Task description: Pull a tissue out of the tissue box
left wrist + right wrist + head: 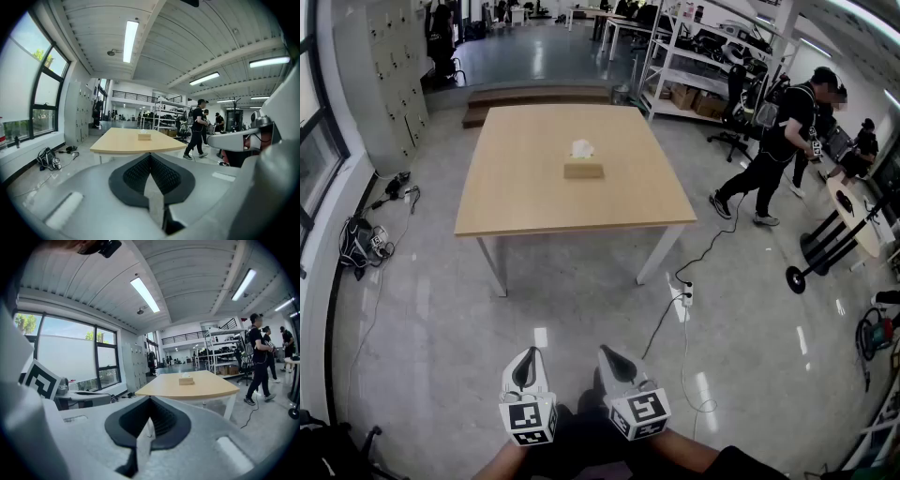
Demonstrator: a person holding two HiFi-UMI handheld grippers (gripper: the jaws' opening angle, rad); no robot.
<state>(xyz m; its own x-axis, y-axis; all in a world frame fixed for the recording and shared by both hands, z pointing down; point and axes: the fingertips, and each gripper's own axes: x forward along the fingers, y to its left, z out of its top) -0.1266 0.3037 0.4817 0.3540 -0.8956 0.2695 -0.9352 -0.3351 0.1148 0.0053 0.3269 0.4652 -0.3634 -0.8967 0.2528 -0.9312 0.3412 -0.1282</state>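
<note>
Left hand-held gripper (531, 354) and right hand-held gripper (607, 352) sit side by side at the near edge, low over the grey floor (581, 309). We hold both closed, jaws pressed together with nothing between them. Each points towards the far wooden surface (525, 202) and is well apart from it. On that surface the tissue box (583, 170) lies near the middle, a little to the far side, with a white tissue (582, 147) sticking up from its top. Right of the surface, a person (780, 141) in dark clothes walks near the shelves (694, 66).
</note>
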